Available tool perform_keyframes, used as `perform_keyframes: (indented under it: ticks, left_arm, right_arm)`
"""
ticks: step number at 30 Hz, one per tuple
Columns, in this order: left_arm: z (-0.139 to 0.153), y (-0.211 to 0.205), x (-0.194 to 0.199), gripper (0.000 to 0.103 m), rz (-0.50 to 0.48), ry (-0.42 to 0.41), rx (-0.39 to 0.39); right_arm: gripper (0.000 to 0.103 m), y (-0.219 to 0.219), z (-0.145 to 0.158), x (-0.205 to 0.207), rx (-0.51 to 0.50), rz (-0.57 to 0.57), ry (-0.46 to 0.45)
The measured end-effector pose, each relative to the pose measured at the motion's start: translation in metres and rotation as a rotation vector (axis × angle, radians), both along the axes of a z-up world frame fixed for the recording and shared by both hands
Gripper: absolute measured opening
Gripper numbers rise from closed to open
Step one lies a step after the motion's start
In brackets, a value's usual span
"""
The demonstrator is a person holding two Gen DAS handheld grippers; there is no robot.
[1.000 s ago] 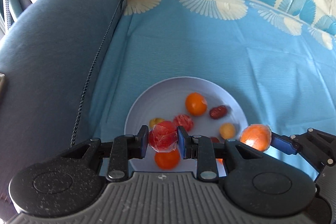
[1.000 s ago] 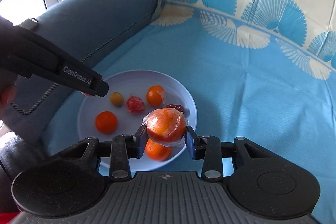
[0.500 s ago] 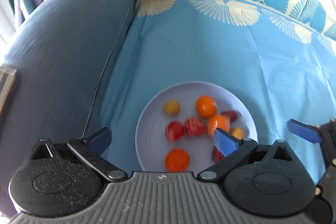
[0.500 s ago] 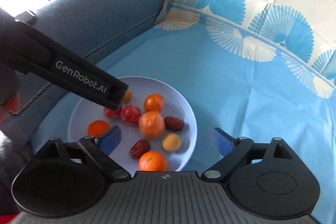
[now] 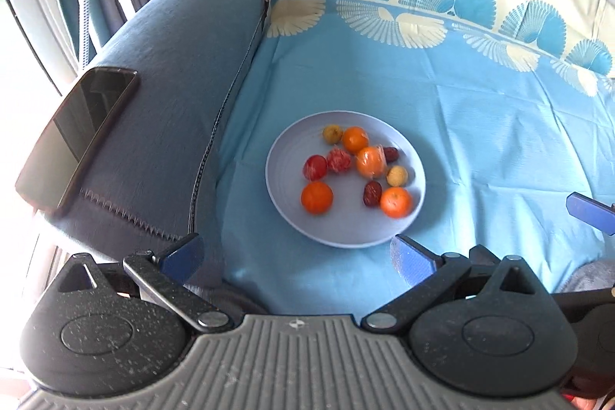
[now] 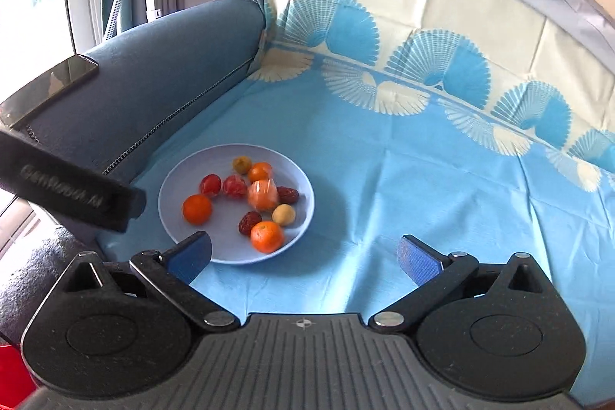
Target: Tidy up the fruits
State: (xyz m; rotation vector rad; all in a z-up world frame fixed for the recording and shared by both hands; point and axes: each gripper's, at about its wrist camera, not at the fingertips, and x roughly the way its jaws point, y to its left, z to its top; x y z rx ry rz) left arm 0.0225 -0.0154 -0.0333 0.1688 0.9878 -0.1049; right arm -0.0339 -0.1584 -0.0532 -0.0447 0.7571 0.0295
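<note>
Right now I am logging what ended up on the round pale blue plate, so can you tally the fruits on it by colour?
On the round pale blue plate:
Plain orange round fruits: 3
Orange fruit in clear wrap: 1
Red fruits: 2
Dark red-brown oval fruits: 2
Small yellow round fruits: 2
Total: 10

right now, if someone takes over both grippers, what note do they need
Left gripper: open, empty, above the near rim of the plate.
Right gripper: jaws have just been opening; now open, empty.
Fruits: all in view lie on the plate, including the wrapped orange and wrapped red fruit.
Done: both wrapped fruits released onto the plate.
Left: no loose fruit in view on the blue cloth; check beyond the frames.
</note>
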Motion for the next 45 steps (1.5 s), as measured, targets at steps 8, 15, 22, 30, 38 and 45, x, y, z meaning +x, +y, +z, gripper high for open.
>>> perform_keyframes:
  ticks: [8,15,22,30,38,45]
  left_arm:
    - [0.012,0.004,-0.024,0.103,0.037,-0.026,-0.038]
    - [0.017,-0.003,-0.026,0.103,-0.009,0.013,-0.002]
    - [0.017,-0.007,-0.033,0.103,-0.024,-0.033,0.011]
    - [0.015,-0.006,-0.029,0.103,-0.018,-0.032,0.022]
    - [0.014,-0.008,-0.028,0.103,-0.020,-0.027,0.032]
    - [0.014,-0.008,-0.028,0.103,-0.021,-0.030,0.035]
  right_arm:
    - [0.102,0.002,0.012,-0.027,-0.035,0.023,-0.031]
    - [0.102,-0.002,0.020,-0.035,-0.037,-0.006,-0.052]
    - [0.102,0.000,0.022,-0.037,-0.042,0.005,-0.053]
    - [0.102,0.001,0.025,-0.035,-0.042,0.011,-0.055]
    - [0.102,0.002,0.024,-0.034,-0.046,0.017,-0.048]
    - [0.102,0.002,0.023,-0.033,-0.045,0.014,-0.045]
